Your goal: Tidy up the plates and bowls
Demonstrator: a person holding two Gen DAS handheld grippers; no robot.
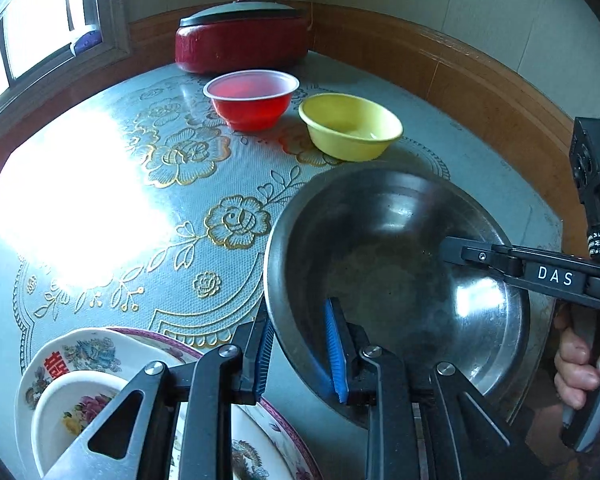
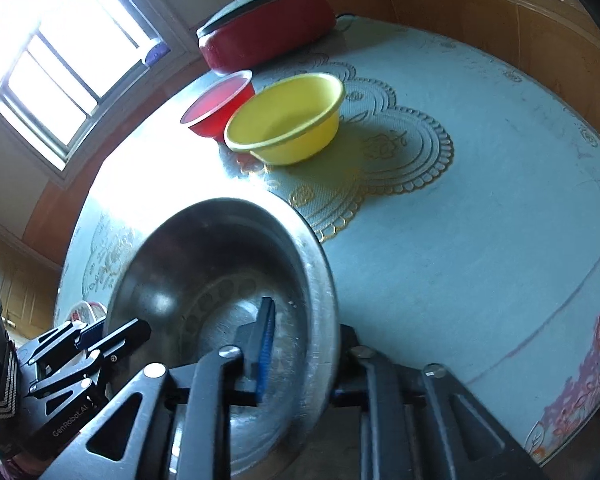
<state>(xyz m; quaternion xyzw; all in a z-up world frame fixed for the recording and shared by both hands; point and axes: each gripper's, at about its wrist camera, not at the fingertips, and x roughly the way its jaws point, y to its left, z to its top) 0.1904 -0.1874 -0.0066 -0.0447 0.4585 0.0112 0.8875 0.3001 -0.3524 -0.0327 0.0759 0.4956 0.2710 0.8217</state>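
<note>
A wide steel bowl (image 1: 396, 280) sits at the near edge of the table. My left gripper (image 1: 298, 312) is shut on its near-left rim, one blue pad (image 1: 336, 352) inside the bowl and the other outside the wall. My right gripper (image 2: 306, 320) straddles the opposite rim. Its blue pad (image 2: 266, 344) stands inside the bowl, apart from the wall, so it is open. Each gripper shows in the other's view: the right gripper (image 1: 460, 254) and the left gripper (image 2: 108, 334). Farther back stand a red bowl (image 1: 252, 104) and a yellow bowl (image 1: 350, 126), both empty and close together.
A stack of floral plates (image 1: 80, 356) with a small white dish (image 1: 72, 404) on top lies at the near left. A red lidded pot (image 1: 240, 40) stands at the table's far edge by the wall. A person's hand (image 1: 580, 360) holds the right gripper's handle.
</note>
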